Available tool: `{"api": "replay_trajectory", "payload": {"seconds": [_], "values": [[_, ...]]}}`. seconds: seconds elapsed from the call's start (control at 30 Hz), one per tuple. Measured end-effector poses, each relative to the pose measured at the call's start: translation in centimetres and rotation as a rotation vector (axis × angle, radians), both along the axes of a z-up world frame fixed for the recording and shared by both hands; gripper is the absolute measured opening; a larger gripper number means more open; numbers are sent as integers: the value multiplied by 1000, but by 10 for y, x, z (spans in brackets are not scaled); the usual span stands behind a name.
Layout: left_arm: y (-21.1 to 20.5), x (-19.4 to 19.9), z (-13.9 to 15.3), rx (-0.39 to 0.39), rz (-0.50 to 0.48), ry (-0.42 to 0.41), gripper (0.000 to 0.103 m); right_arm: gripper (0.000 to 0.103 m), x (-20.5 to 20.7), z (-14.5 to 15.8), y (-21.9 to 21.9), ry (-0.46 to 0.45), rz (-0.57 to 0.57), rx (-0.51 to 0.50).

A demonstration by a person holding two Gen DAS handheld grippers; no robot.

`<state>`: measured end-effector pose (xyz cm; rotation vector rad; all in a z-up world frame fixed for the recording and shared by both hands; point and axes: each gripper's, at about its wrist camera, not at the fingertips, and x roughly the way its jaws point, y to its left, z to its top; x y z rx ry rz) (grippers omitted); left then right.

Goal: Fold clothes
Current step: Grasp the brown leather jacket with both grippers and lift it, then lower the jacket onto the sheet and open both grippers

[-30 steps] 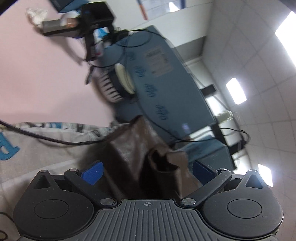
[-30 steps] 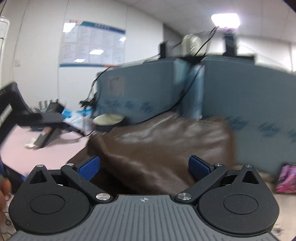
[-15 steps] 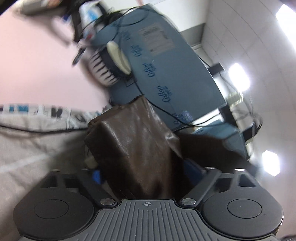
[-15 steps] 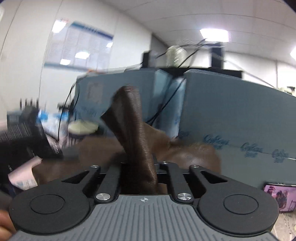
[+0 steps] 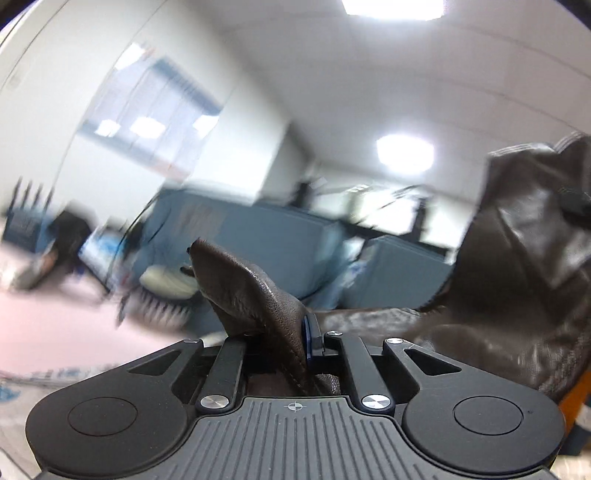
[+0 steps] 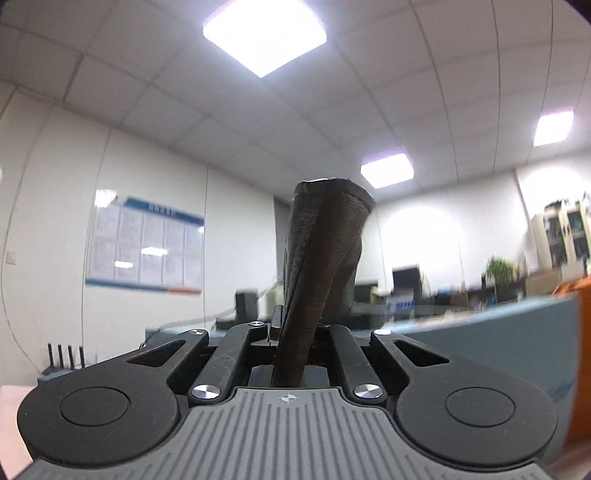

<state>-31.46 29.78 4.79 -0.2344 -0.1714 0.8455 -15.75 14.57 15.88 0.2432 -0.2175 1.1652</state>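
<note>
Brown leather garment [image 5: 255,295] fills the middle of both wrist views, pinched at two places; most of its body is cut off or hidden, and what kind of garment it is cannot be told; in the left wrist view a larger mass of it rises at the right edge and runs out of frame, while the background there is smeared by blur, so the pink surface [image 5: 55,325] at lower left and the blue-grey partitions [image 5: 266,243] behind are only roughly legible; the left gripper [image 5: 291,345] is clamped on a fold of the leather, one blue pad [image 5: 306,338] just showing at the fold's right side, the other buried behind it; the right gripper [image 6: 293,338] is likewise closed on a narrow bunched strip [image 6: 321,258] that stands up past the fingertips; its pads are mostly hidden by the leather; this gripper points steeply upward, toward ceiling panels [image 6: 264,33] and a wall noticeboard [image 6: 144,251]; the left gripper tilts up too, though less, with ceiling light above and partitions ahead.
</note>
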Motion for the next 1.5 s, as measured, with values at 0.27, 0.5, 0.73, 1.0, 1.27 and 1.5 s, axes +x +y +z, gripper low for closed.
{"api": "replay_trajectory", "payload": {"seconds": [0.27, 0.5, 0.73, 1.0, 1.27, 1.5], "values": [[-62, 65, -6, 38, -347, 157, 11, 4, 55, -21, -154, -2, -240, -96], [-92, 89, -37, -41, -532, 420, 19, 5, 122, -109, -256, 249, -431, -380], [-84, 71, -43, -88, -460, 572, 82, 48, 106, -147, -309, 387, -415, -566], [-37, 69, -21, -18, -487, 530, 90, 86, 129, -122, -334, 368, -420, -542], [1, 120, -27, -9, -594, 598, 91, 87, 175, -126, -335, 507, -227, -636], [33, 152, -40, -222, -889, 581, 91, 87, 195, -137, -320, 589, -136, -692]]}}
